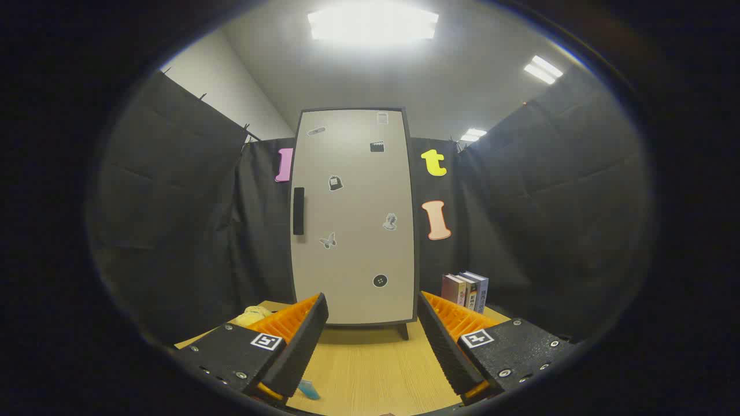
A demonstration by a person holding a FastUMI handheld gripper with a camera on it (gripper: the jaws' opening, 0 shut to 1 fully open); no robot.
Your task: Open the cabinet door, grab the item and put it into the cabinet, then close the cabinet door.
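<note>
Spread wide with nothing between its fingers, the gripper (373,346) hung over the wooden table (370,370) at the bottom of the frame. Beyond it, at the centre, stood the tall pale cabinet (354,216), door closed, dotted with small stickers, a dark handle (298,211) on its left edge. Books (465,290) stood at lower right; a yellow item (252,315) lay behind the left finger.

One cabinet (354,216) with one handle (298,211) and six stickers, three books (465,290), one yellow toy (252,315)
</note>
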